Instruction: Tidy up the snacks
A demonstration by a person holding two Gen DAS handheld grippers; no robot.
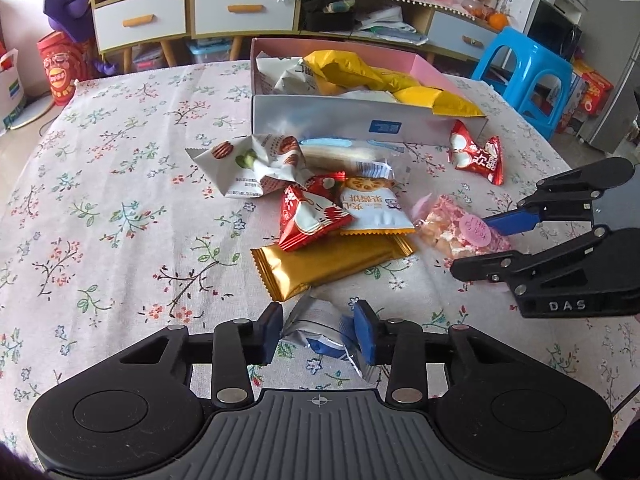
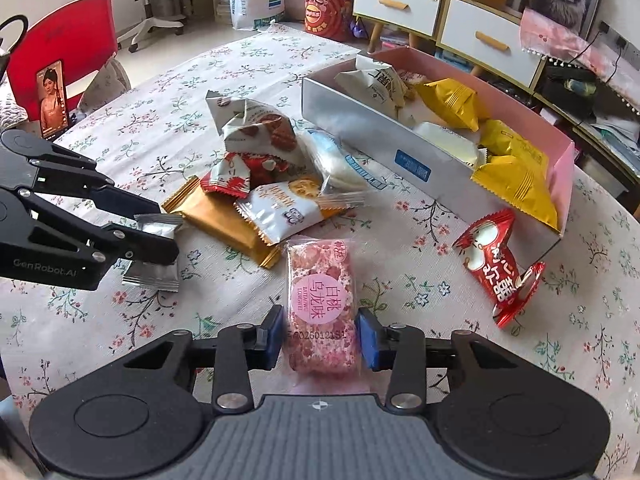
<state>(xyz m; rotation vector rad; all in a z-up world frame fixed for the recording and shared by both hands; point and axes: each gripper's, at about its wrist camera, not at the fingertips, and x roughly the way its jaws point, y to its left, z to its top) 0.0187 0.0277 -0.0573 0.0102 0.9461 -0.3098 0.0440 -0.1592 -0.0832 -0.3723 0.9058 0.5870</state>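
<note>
A pile of snack packets lies mid-table: a gold bar (image 1: pixel 328 265), red packets (image 1: pixel 310 216), a white biscuit pack (image 1: pixel 250 164). A long pink-and-silver box (image 1: pixel 360 120) behind holds yellow bags (image 1: pixel 348 66). My left gripper (image 1: pixel 318 330) is shut on a small silver packet (image 1: pixel 316 330), also in the right wrist view (image 2: pixel 154 254). My right gripper (image 2: pixel 320 334) straddles a pink nougat packet (image 2: pixel 322 304), pads touching its sides; it shows at the right of the left wrist view (image 1: pixel 480 236).
A loose red candy packet (image 2: pixel 496 264) lies by the box's near end. A phone on a stand (image 2: pixel 52 100) sits at the table's far left by a red chair. A blue stool (image 1: pixel 528 76) and drawers (image 1: pixel 240 10) stand beyond the table.
</note>
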